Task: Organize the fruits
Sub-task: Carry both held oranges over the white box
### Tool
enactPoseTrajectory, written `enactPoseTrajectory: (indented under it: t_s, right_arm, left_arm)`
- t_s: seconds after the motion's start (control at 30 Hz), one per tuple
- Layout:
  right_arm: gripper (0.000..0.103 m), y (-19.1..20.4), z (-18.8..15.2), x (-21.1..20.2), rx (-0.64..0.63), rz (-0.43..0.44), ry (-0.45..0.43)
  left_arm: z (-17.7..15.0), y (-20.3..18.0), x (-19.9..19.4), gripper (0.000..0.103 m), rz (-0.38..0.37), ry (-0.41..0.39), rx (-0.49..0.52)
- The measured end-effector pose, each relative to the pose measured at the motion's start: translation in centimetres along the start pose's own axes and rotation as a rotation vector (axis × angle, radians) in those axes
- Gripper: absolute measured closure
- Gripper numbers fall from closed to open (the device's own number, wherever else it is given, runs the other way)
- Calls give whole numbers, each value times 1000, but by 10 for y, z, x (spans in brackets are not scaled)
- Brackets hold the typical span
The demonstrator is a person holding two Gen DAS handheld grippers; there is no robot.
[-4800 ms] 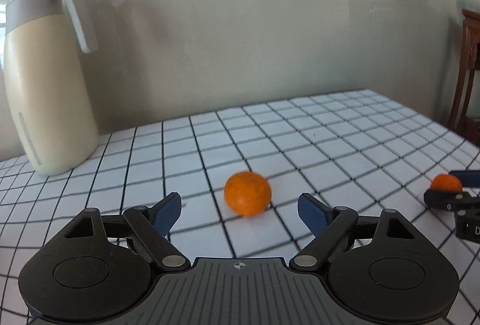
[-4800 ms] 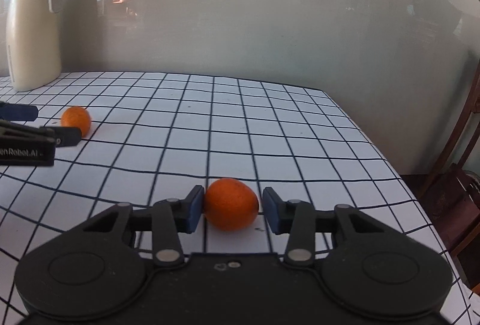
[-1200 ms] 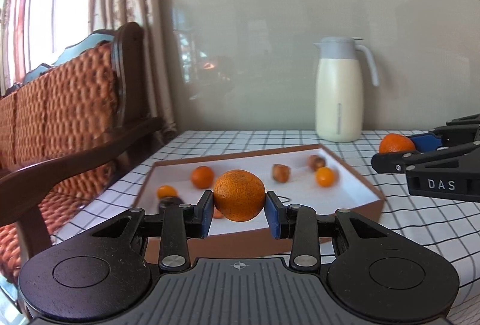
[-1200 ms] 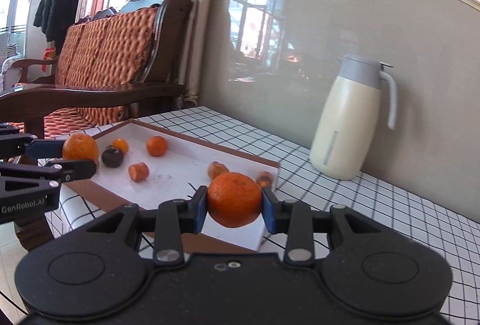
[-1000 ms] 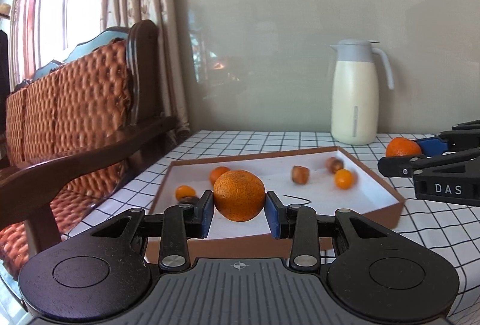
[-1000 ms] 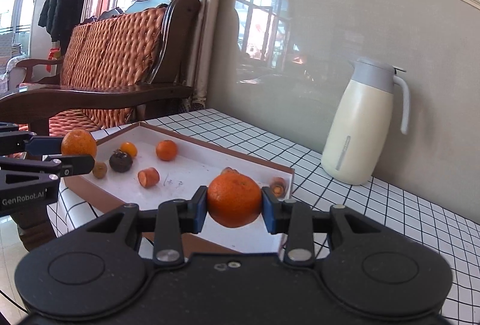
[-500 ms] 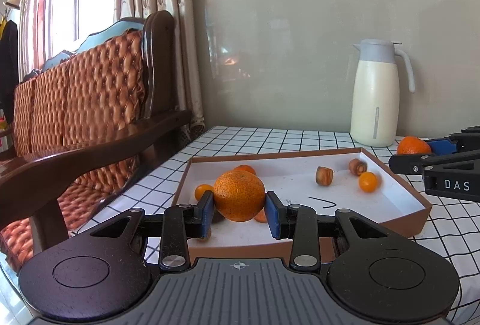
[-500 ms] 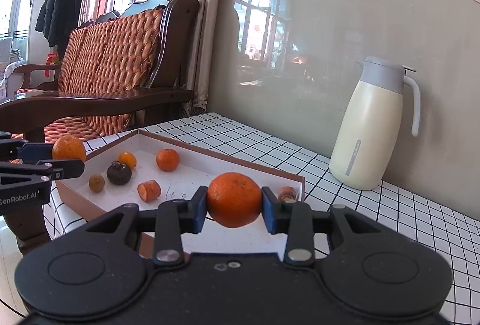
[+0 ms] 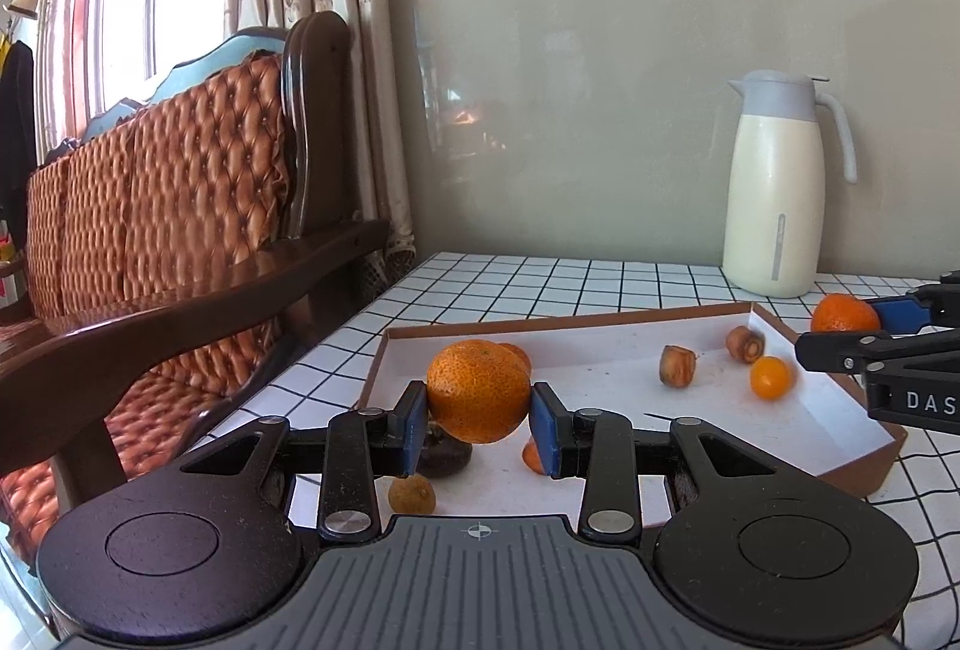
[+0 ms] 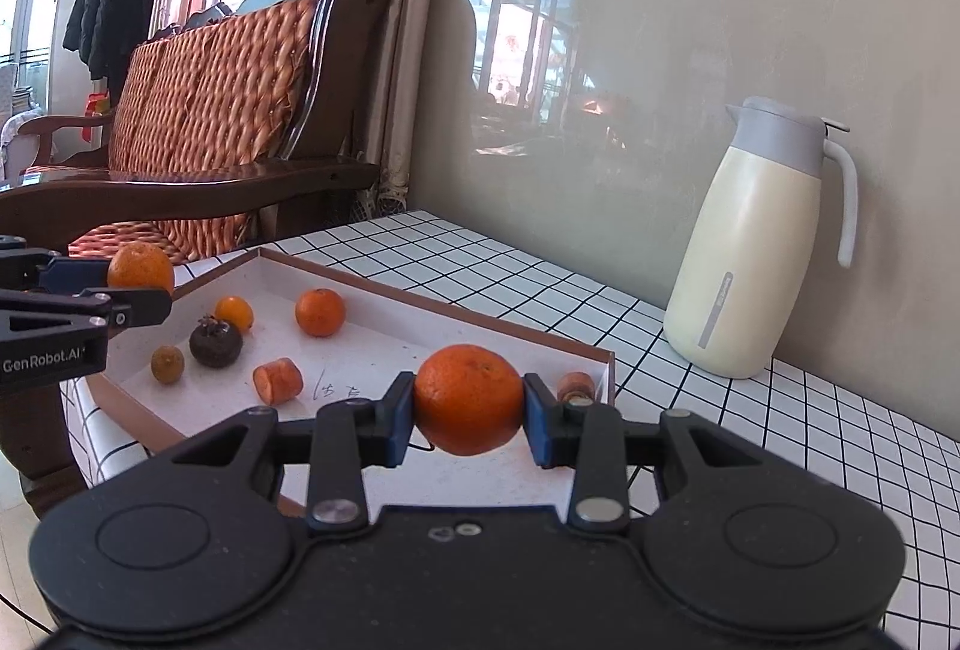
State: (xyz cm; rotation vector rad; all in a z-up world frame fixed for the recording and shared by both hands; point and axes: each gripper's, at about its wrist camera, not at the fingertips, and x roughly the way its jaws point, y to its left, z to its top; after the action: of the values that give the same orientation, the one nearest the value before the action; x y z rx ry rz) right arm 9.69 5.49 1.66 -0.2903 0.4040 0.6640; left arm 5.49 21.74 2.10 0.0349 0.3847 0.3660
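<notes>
A round orange mandarin [image 9: 478, 391] is clamped between the blue pads of the left gripper [image 9: 478, 425], held above the near end of the shallow brown-rimmed white cardboard tray [image 9: 828, 419]. A second round orange mandarin [image 10: 468, 399] is pinched in the right gripper [image 10: 468, 425] over the tray's right near edge. Being nearly spherical, neither fruit shows a clear long axis. Smaller fruits [image 10: 320, 312] lie inside the tray. A cream thermos jug [image 10: 753, 242] stands beyond the tray.

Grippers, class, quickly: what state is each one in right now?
Left gripper: shut on a mandarin.
Right gripper: shut on another mandarin.
</notes>
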Motion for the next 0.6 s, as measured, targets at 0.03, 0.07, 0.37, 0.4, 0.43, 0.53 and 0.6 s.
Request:
enactPoseTrajectory:
  t_s: [0.03,0.07,0.37,0.4,0.43,0.53,0.6]
  right_arm:
    - [74,-1,1,2,2,1,0]
    - [74,-2,2,3,1,0,0]
    - [74,-7,5,20,-1,-6,16]
    - [74,-8,6,22,0,-6,19]
    - [74,-9,5,24,1,-7,23]
    - [74,-12,6,30,3,-8,31]
    - [74,-15,6,34,5,-10,37]
  left_arm:
    - [1,1,2,66,1,-1,1]
    - [2,1,3,66,2,-2,2]
    - [6,2,23,66,-9,12,10]
    - [6,1,25,66,-10,14,12]
    - [6,0,27,66,-11,16,14]
    - [7,-2,34,66,-16,22,20]
    - [7,-4,38,66,-19,26,25]
